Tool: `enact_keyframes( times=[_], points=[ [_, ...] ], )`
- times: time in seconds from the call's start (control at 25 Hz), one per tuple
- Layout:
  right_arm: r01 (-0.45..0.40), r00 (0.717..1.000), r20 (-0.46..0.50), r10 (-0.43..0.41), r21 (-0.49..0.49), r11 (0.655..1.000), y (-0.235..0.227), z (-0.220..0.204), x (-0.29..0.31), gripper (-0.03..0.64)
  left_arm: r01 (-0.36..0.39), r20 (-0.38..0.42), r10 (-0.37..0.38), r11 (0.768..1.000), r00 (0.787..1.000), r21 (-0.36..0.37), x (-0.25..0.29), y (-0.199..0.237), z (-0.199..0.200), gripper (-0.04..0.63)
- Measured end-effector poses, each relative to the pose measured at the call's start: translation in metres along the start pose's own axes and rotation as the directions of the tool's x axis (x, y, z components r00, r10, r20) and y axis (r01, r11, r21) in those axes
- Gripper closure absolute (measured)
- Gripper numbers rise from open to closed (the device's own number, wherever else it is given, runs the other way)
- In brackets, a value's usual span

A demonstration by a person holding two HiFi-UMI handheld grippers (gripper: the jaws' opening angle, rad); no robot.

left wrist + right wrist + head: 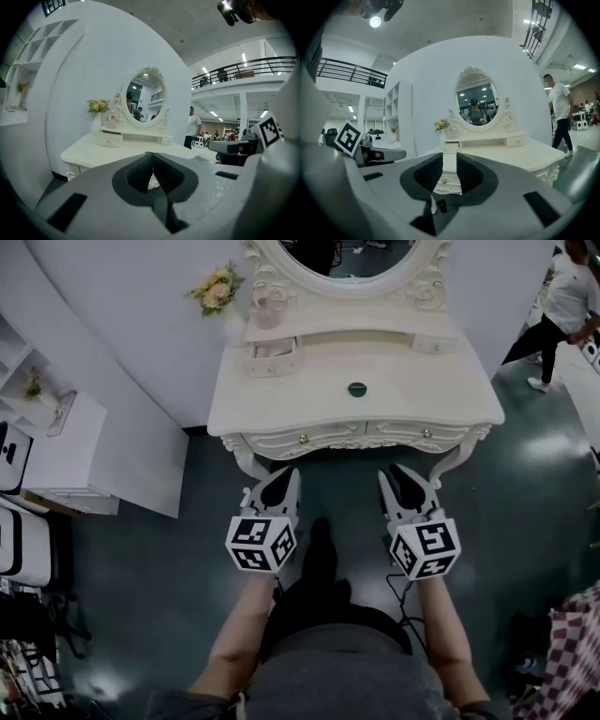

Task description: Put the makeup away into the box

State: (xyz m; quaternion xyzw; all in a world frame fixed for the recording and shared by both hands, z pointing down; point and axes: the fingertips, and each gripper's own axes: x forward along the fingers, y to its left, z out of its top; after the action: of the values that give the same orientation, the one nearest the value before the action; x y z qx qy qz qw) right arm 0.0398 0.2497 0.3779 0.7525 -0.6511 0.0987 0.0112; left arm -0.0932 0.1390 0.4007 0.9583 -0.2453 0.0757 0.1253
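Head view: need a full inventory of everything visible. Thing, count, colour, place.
dressing table: 1, cream, centre, ahead of the person
oval mirror: 1, cream frame, back of table
small round item: 1, dark green, table top centre
flowers: 1 bunch, yellow-peach, table's back left
small drawer: 1, cream, sticking out, table's left
shelf unit: 1, white, far left
bystander: 1, white top, upper right
left gripper: 1, white-grey, jaws together, empty
right gripper: 1, white-grey, jaws apart, empty

Left gripper (286, 474) and right gripper (398, 472) held side by side, forearms (239, 634) bare. Left fingers (138, 171) touching at tips — empty. Right fingers (426, 176) apart — nothing between.
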Motion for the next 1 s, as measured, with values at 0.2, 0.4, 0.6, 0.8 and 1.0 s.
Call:
enact_keyframes(
  times=[0.2,0.4,0.6,0.8,1.0],
  points=[
    [-0.006,1.000,-0.026,0.007,0.007,1.000,-0.019,0.002,0.044,0.489,0.012,-0.015,-0.012,1.000,1.000,0.006,0.043,0.024,0.011,0.589],
    [0.005,0.998,-0.063,-0.005,0.008,1.000,-0.041,0.003,0.094,0.485,0.017,-0.034,-0.016,1.000,0.999,0.009,0.089,0.053,0.021,0.589],
    [0.035,0.994,-0.104,-0.034,0.007,0.999,-0.063,0.003,0.135,0.485,0.035,-0.066,-0.035,0.999,0.997,-0.002,0.129,0.080,0.025,0.589],
    [0.062,0.988,-0.144,-0.060,0.010,0.998,-0.079,0.000,0.170,0.483,0.061,-0.089,-0.062,0.998,0.994,-0.014,0.164,0.101,0.030,0.589],
    [0.069,0.984,-0.168,-0.067,0.008,0.998,-0.089,-0.002,0.200,0.483,0.080,-0.106,-0.081,0.997,0.991,-0.021,0.191,0.117,0.032,0.589]
  ],
)
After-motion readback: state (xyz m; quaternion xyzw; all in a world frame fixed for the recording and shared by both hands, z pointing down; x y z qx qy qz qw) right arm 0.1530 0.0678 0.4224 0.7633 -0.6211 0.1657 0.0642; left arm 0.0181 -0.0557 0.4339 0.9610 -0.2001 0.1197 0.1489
